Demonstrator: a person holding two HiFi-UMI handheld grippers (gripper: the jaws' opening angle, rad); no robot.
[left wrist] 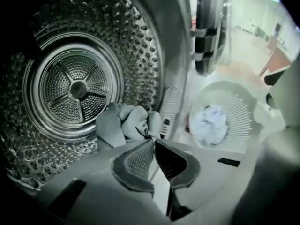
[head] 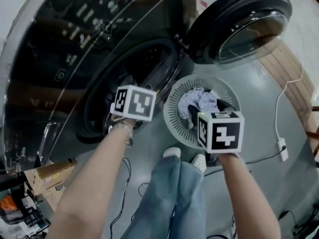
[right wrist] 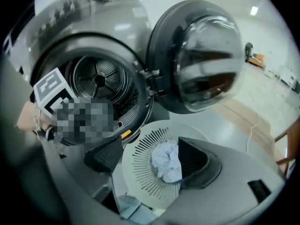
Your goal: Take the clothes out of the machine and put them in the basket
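Observation:
The grey garment (left wrist: 124, 123) hangs at the drum's (left wrist: 75, 88) mouth, and my left gripper (left wrist: 153, 138) is shut on a fold of it at the jaw tips. In the head view the left marker cube (head: 133, 102) sits in front of the machine's opening (head: 144, 63). A round white slatted basket (head: 172, 108) on the floor holds light blue clothes (head: 199, 101). My right gripper (right wrist: 150, 142) hovers over the basket (right wrist: 136, 172), open, with nothing between the jaws; the clothes (right wrist: 166, 161) show below. Its cube (head: 221, 130) is above the basket's near rim.
The machine's round door (head: 239, 24) stands swung open to the right, above the basket. The person's legs in jeans and white shoes (head: 172, 153) are just in front of the basket. A white cable with an adapter (head: 282, 148) lies on the floor at right; cardboard boxes (head: 50, 176) stand at lower left.

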